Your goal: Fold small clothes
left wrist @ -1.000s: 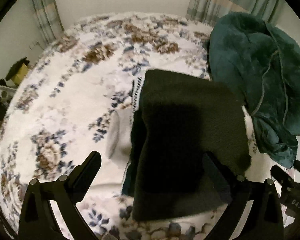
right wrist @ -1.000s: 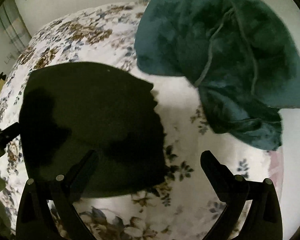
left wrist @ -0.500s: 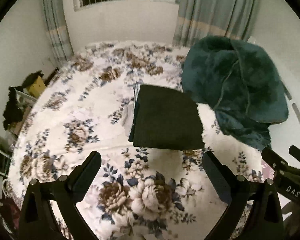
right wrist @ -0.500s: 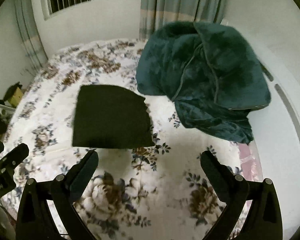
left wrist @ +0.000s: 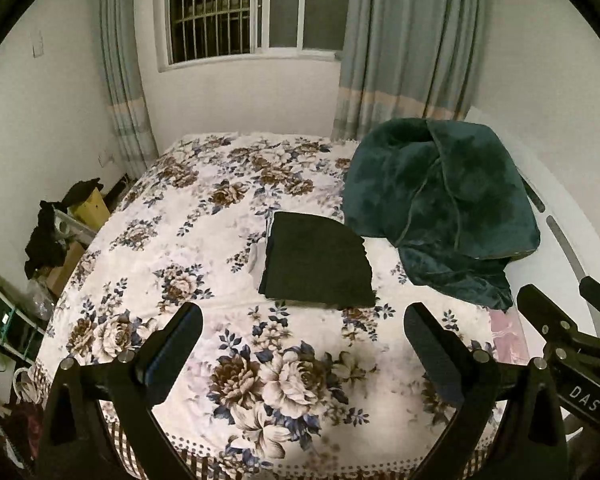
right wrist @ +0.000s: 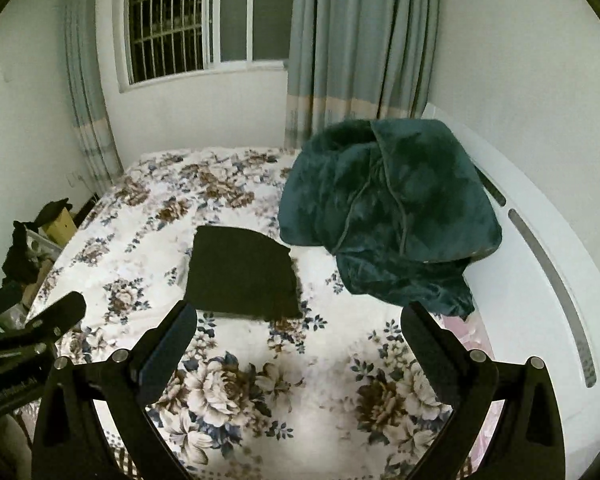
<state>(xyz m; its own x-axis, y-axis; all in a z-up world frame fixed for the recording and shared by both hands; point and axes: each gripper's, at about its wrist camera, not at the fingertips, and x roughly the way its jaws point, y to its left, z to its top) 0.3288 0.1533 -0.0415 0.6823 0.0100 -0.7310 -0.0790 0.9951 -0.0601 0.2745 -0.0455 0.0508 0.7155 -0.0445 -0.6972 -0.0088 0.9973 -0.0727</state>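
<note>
Folded dark garment (left wrist: 318, 266) flat on bed (left wrist: 172, 248), well ahead of both hand-held grippers, left (left wrist: 303, 336) & right (right wrist: 299, 332); both wide open, empty.

Black jaws, silver screws, "DAS" lettering

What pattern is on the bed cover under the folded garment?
A floral print: brown and blue flowers on white bed cover, clearest in the left wrist view.

A folded garment (left wrist: 318, 266) lies flat on the bed (left wrist: 188, 248), near mid-frame. Just to its right, a heaped blanket (left wrist: 440, 200) sits toward the bed's right edge, against the headboard (right wrist: 548, 264). Behind the bed, at upper centre, is a window (left wrist: 244, 8) with curtains (left wrist: 408, 48) either side. Clutter (left wrist: 56, 232) stands at far left, beside the bed.
</note>
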